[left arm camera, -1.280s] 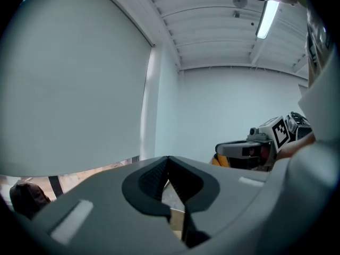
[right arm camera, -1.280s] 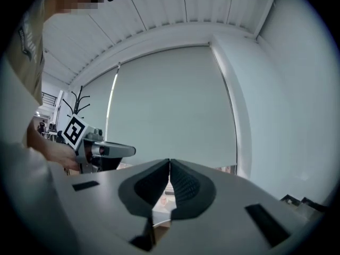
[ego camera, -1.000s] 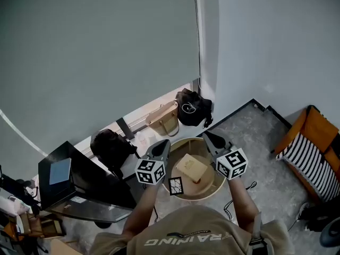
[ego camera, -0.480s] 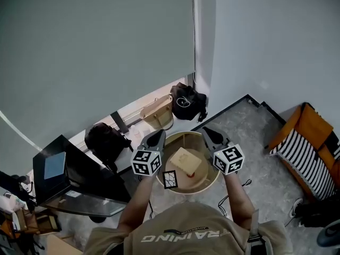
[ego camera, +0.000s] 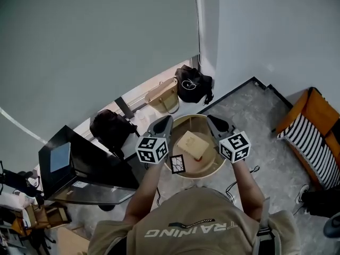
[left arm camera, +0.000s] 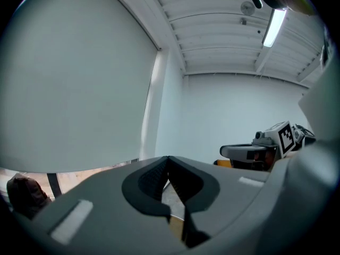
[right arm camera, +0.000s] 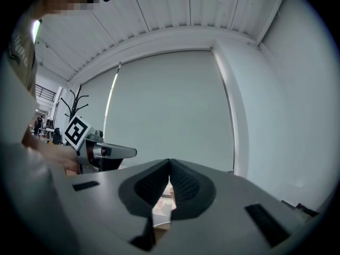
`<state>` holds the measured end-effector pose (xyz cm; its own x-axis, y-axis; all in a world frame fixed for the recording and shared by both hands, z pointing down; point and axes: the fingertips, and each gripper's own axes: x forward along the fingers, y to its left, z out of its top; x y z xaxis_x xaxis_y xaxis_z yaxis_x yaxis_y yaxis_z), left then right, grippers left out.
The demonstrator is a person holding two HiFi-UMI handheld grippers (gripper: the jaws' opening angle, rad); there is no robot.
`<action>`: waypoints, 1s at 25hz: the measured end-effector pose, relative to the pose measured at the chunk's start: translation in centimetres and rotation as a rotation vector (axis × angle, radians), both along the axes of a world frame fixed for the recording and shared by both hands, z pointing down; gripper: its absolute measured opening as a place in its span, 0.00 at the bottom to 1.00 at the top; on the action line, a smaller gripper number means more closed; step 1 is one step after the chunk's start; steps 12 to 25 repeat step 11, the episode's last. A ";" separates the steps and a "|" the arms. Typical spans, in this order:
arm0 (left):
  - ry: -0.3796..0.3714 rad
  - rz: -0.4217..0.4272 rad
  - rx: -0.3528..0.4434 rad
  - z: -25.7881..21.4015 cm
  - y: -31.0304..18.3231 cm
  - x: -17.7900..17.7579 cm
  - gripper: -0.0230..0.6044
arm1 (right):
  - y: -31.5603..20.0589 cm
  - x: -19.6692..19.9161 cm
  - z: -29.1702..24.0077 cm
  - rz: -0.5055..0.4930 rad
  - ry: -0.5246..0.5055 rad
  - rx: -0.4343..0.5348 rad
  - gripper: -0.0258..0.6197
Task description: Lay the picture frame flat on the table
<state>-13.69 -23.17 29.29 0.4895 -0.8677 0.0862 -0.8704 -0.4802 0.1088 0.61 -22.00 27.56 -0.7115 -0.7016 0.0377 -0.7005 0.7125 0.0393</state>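
Both grippers sit slightly higher in head view than half second back; whole view shifts with head. Left gripper (ego camera: 165,120) and right gripper (ego camera: 211,119) hover over round wooden worktop (ego camera: 212,172), jaws of each pressed together, pinching nothing, aimed at far wall and ceiling: likely parked, not reaching. Picture frame (ego camera: 177,163) sits at worktop's near edge, just beside tan box (ego camera: 192,145); flat or leaning, cannot tell.

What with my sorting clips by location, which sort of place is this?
Probably an office or studio room: a large roller blind fills one wall, a tube light hangs from the ribbed ceiling, and a dark desk stands beside the small round table.
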 end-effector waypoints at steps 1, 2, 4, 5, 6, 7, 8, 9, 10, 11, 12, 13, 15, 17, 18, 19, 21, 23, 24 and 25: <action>0.002 -0.001 -0.006 0.1 0.0 -0.1 0.05 | 0.0 -0.1 -0.1 -0.003 0.003 0.006 0.05; 0.000 -0.002 -0.008 0.2 -0.1 -0.2 0.05 | -0.1 -0.2 -0.3 -0.006 0.004 0.010 0.05; -0.004 0.001 -0.007 0.2 -0.2 -0.1 0.05 | -0.3 -0.5 -0.6 -0.011 0.008 0.014 0.05; -0.008 0.005 -0.007 0.2 -0.2 0.0 0.05 | -0.4 -0.6 -0.6 -0.012 0.010 0.015 0.05; -0.013 0.009 -0.007 0.3 -0.2 0.0 0.05 | -0.4 -0.8 -0.6 -0.013 0.013 0.016 0.05; -0.017 0.013 -0.009 0.5 -0.1 0.1 0.05 | -0.4 -0.9 -0.6 -0.013 0.016 0.016 0.05; -0.020 0.017 -0.012 0.6 -0.1 0.1 0.05 | -0.3 -0.9 -0.4 -0.012 0.020 0.014 0.05; -0.019 0.018 -0.014 0.8 -0.1 0.1 0.05 | -0.3 -0.9 -0.2 -0.011 0.023 0.009 0.05; -0.018 0.019 -0.017 0.9 -0.2 0.0 0.05 | -0.4 -0.9 0.0 -0.010 0.027 0.004 0.05; -0.015 0.020 -0.019 1.0 -0.2 0.0 0.05 | -0.4 -0.8 0.3 -0.008 0.030 -0.003 0.05; -0.015 0.020 -0.019 1.0 -0.2 0.0 0.05 | -0.4 -0.8 0.3 -0.008 0.030 -0.003 0.05; -0.015 0.020 -0.019 1.0 -0.2 0.0 0.05 | -0.4 -0.8 0.3 -0.008 0.030 -0.003 0.05; -0.015 0.020 -0.019 1.0 -0.2 0.0 0.05 | -0.4 -0.8 0.3 -0.008 0.030 -0.003 0.05; -0.015 0.020 -0.019 1.0 -0.2 0.0 0.05 | -0.4 -0.8 0.3 -0.008 0.030 -0.003 0.05; -0.015 0.020 -0.019 1.0 -0.2 0.0 0.05 | -0.4 -0.8 0.3 -0.008 0.030 -0.003 0.05; -0.015 0.020 -0.019 1.0 -0.2 0.0 0.05 | -0.4 -0.8 0.3 -0.008 0.030 -0.003 0.05; -0.015 0.020 -0.019 1.0 -0.2 0.0 0.05 | -0.4 -0.8 0.3 -0.008 0.030 -0.003 0.05; -0.015 0.020 -0.019 1.0 -0.2 0.0 0.05 | -0.4 -0.8 0.3 -0.008 0.030 -0.003 0.05; -0.015 0.020 -0.019 1.0 -0.2 0.0 0.05 | -0.4 -0.8 0.3 -0.008 0.030 -0.003 0.05; -0.015 0.020 -0.019 1.0 -0.2 0.0 0.05 | -0.4 -0.8 0.3 -0.008 0.030 -0.003 0.05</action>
